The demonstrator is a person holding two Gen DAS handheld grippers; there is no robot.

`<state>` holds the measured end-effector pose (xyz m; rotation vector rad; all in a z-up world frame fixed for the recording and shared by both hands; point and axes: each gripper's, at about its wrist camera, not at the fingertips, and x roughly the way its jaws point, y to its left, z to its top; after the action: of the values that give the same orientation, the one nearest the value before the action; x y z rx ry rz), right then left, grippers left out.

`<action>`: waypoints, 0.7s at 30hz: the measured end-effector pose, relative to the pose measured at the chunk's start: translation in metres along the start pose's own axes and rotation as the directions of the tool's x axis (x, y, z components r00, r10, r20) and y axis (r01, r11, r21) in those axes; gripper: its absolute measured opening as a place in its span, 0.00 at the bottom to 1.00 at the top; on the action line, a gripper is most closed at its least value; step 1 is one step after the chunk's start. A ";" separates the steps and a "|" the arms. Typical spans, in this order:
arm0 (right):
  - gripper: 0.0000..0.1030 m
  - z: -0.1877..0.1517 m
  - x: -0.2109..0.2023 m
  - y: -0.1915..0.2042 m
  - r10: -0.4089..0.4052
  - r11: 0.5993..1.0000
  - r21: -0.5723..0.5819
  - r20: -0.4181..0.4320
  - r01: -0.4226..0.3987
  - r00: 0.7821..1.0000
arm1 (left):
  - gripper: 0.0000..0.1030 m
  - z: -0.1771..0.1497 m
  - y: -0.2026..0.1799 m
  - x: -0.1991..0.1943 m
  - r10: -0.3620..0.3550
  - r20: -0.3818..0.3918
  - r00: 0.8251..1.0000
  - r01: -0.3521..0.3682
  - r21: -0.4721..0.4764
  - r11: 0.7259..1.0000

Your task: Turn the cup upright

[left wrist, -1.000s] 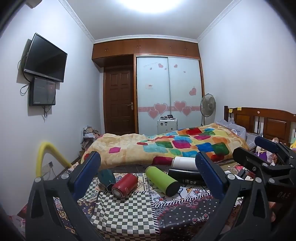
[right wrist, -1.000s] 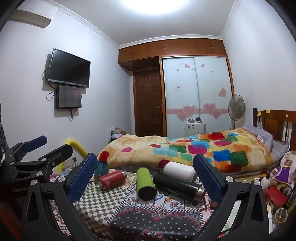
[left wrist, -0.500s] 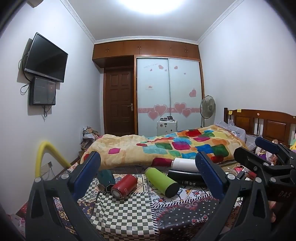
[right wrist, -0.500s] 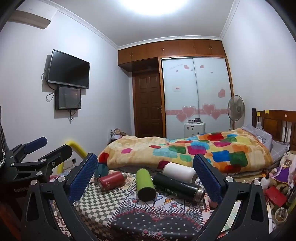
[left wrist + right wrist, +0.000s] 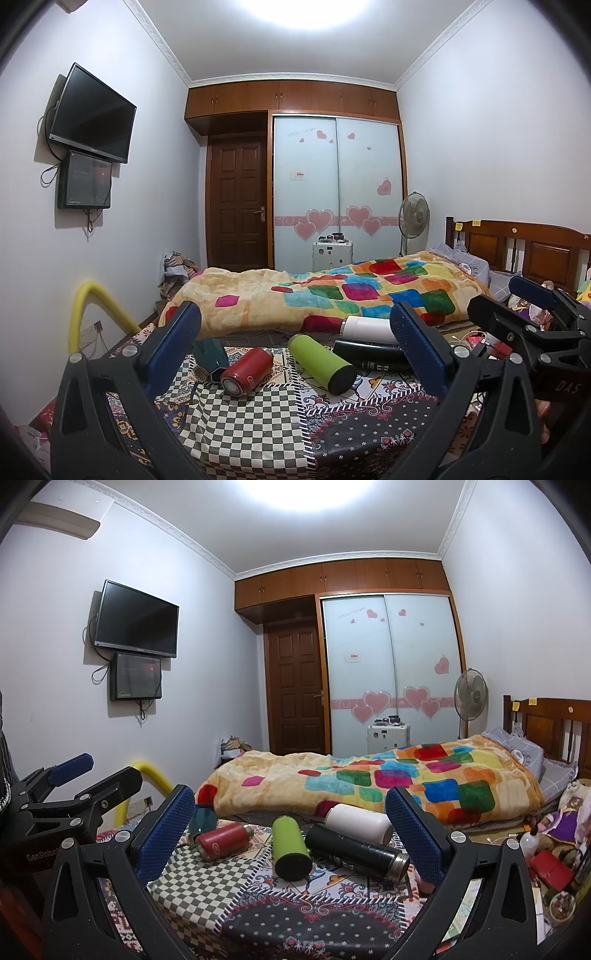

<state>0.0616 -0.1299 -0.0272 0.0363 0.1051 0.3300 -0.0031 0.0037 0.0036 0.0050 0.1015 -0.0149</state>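
My left gripper (image 5: 293, 345) hangs spread wide, nothing between its blue pads; my right gripper (image 5: 290, 823) gapes just the same. Ahead on the patterned tablecloth (image 5: 207, 886) five cups lie on their sides: teal cup (image 5: 211, 355), red cup (image 5: 246, 371), green cup (image 5: 321, 363), black cup (image 5: 356, 851), white cup (image 5: 359, 823). Bed (image 5: 369, 779) beyond.
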 end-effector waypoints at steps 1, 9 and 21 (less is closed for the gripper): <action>1.00 0.000 0.000 0.000 0.000 1.000 0.001 0.000 0.000 1.000 | 1.00 0.000 0.000 0.000 0.000 0.000 1.000 0.000 0.000 1.000; 1.00 0.000 0.000 0.000 0.000 1.000 0.002 0.001 0.000 1.000 | 1.00 0.000 0.001 0.000 -0.003 0.003 1.000 0.003 0.000 1.000; 1.00 0.005 -0.002 0.001 0.002 1.000 0.003 0.004 -0.002 1.000 | 1.00 0.001 0.001 0.001 -0.009 0.005 1.000 0.009 0.002 1.000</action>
<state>0.0600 -0.1296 -0.0223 0.0400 0.1014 0.3317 -0.0021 0.0050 0.0041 0.0065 0.0967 -0.0242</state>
